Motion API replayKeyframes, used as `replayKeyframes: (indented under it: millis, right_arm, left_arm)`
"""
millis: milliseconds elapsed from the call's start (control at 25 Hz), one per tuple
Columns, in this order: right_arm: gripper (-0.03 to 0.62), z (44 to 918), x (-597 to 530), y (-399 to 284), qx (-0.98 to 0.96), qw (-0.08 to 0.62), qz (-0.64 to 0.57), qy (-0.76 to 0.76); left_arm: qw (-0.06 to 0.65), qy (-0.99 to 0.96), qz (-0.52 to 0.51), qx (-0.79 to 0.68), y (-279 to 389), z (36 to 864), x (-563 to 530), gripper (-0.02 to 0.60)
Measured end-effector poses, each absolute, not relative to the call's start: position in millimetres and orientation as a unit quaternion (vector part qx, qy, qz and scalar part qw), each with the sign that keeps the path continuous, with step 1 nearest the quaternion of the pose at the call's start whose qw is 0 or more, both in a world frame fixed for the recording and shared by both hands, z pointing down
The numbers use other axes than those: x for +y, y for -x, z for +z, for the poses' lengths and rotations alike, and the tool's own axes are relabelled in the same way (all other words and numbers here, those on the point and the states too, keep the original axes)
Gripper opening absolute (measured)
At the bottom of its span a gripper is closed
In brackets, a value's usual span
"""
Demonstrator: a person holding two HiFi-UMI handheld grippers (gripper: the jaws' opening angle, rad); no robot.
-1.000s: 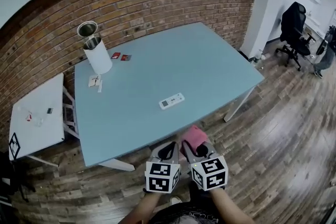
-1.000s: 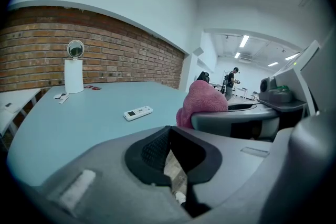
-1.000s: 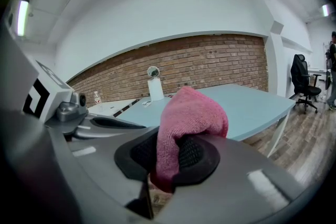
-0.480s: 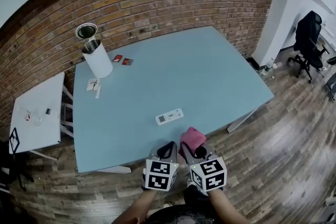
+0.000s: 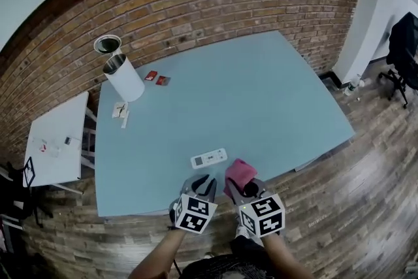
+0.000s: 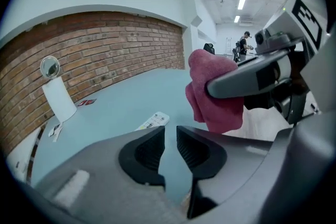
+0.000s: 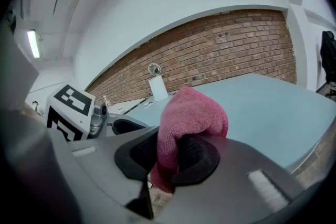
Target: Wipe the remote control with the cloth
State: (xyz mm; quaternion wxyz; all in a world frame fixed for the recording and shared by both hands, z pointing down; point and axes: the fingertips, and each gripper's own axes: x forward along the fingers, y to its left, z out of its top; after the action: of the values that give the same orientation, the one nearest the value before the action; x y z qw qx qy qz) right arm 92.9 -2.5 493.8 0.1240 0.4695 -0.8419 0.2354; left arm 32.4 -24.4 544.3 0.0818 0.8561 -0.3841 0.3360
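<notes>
Both tools are sitting closer to the tabletop (image 5: 261,88) than a sec ago. Earlier they were hanging over the wood floor (image 5: 353,206), short of the near edge. Now their tips are reaching that edge, w/ the remote (image 5: 209,158) lying just ahead of them.

Left tool (image 5: 204,182) is pointing down at the pale blue surface. Its jaws have just been opening and are standing slightly apart, w/ a narrow gap and nothing btwn them. Through that gap the left gripper view is showing bare tabletop, w/ the remote lying flat a bit beyond.

Right tool (image 5: 242,183) is pinching the cloth (image 5: 240,171), pads pressing on a fold. The rest of the pink cloth is bunching up and sticking out past the jaws. In the head view the cloth is hanging near the remote's right end, slightly toward the person.

The white remote is resting near the near edge, long side running approx left-right.

Farther back on the left, a white cylindrical container (image 5: 124,78) is standing upright, w/ two small red cards (image 5: 157,78) lying beside it. A brick wall (image 5: 196,3) is running behind the tabletop.
</notes>
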Motion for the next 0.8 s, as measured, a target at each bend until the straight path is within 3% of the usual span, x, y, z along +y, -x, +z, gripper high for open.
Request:
replayKeyframes:
  millis: [640,800]
  right_arm:
    - [0.061,497,-31,-100,-0.870,0.132,0.234,-0.412]
    - [0.061,494,-43,-103,-0.867,0.134,0.230,-0.421]
  left_arm:
    - [0.007,-0.834,0.505,-0.223,-35,598,-89,0.247]
    - [0.015,-0.834,0.520,-0.182,-37,609,-99,0.264]
